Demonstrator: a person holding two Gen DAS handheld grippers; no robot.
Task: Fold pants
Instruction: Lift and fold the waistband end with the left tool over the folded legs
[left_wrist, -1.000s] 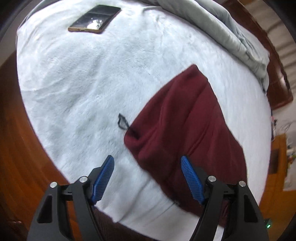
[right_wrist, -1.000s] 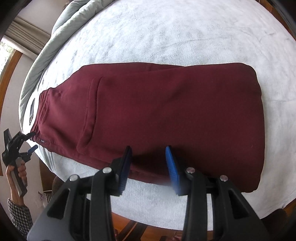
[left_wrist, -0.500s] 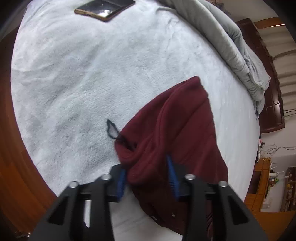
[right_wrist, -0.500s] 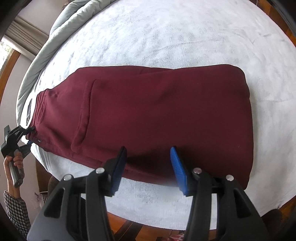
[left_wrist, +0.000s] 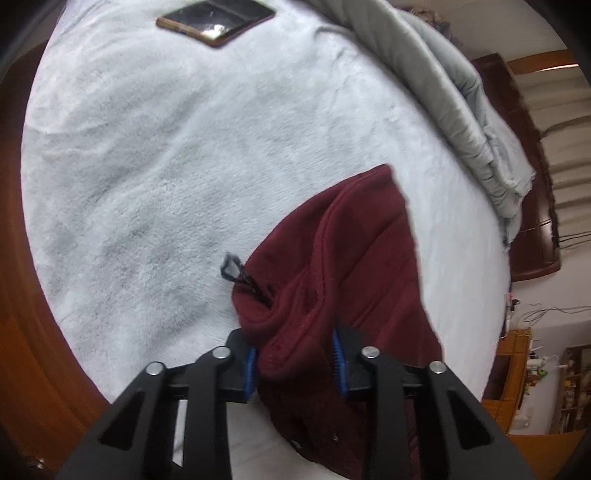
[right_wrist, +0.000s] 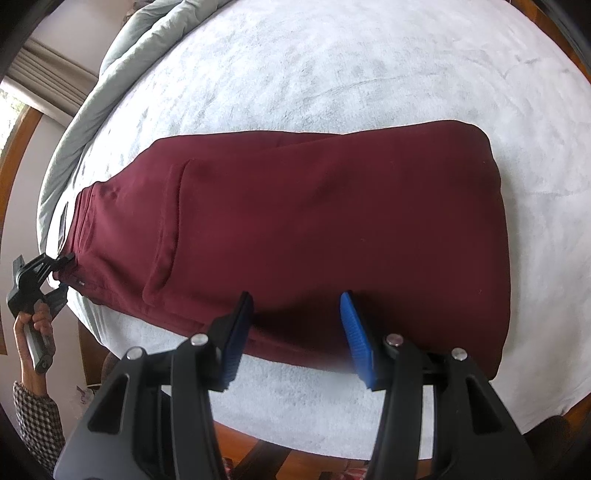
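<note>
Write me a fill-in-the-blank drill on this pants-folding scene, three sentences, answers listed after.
1. The left gripper is closing on the ____ end of the maroon pants.
2. The right gripper hovers at the pants' near edge with nothing ____ its blue pads.
3. Far off on the white blanket lies a ____, screen up.

Missing words: waistband; between; phone
</note>
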